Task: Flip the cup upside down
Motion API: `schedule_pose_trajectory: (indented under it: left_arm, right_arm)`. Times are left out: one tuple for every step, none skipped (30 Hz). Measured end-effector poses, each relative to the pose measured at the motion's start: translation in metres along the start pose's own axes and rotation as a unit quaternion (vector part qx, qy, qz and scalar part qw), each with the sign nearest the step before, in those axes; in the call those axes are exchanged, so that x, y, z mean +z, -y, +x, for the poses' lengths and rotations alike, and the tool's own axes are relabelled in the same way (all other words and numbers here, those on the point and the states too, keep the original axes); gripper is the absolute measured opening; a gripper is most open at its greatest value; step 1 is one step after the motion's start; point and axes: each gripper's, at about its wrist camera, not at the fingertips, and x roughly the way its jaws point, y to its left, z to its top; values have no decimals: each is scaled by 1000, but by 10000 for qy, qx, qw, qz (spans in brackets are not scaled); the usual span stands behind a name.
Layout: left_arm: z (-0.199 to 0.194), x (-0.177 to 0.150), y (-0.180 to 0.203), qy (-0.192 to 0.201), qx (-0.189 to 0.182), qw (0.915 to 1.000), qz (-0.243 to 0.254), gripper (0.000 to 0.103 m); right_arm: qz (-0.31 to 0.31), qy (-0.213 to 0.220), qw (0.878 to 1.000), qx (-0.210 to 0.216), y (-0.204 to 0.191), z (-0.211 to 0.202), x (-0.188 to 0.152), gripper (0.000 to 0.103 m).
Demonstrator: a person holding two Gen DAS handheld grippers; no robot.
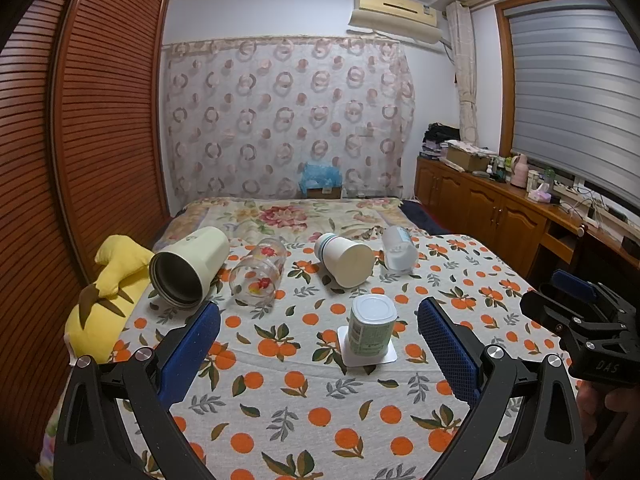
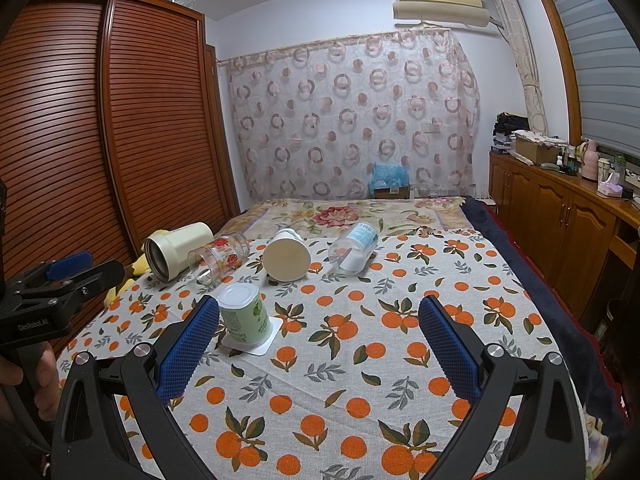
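Note:
A small green-labelled plastic cup (image 1: 370, 326) stands upside down, its wide rim flat on the orange-print cloth (image 1: 320, 420); it also shows in the right wrist view (image 2: 243, 313). My left gripper (image 1: 318, 344) is open and empty, with the cup between and just beyond its blue pads. My right gripper (image 2: 320, 344) is open and empty; the cup stands next to its left pad (image 2: 192, 344). The right gripper also shows at the right edge of the left wrist view (image 1: 576, 316), and the left gripper at the left edge of the right wrist view (image 2: 60, 280).
Behind the cup lie several tipped containers: a cream tumbler (image 1: 190, 266), a flowered glass (image 1: 258, 272), a paper cup (image 1: 344, 260), a clear bottle (image 1: 398, 248). A yellow plush (image 1: 106, 292) lies at the left. A wooden wardrobe (image 1: 80, 140) stands left, cabinets (image 1: 500, 208) right.

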Motion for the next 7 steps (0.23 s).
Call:
schedule_pose_trajectory:
  left_arm:
    - [0,0,0,-2,-2,10000,1,95]
    - [0,0,0,-2,-2,10000,0,95]
    - [0,0,0,1,-5,10000,-3,95]
    - [0,-1,1,1,-7,10000,-3,95]
    - [0,-1,1,0,-1,10000,1,95]
    - [0,0,0,2,6,10000,7,95]
    - [0,-1,1,2,1,10000,6,95]
  right_arm:
    - [2,2,10000,-1,0,-1,0,100]
    - [-2,4,10000,-3,0,0,0,100]
    - [-1,2,10000,-2,0,0,0,100]
    - [1,6,10000,-1,0,0,0,100]
    - [-2,6,10000,-3,0,0,0,100]
    - [-2,8,10000,-2,0,-1,0,100]
    - [-2,7,10000,-1,0,-1,0,100]
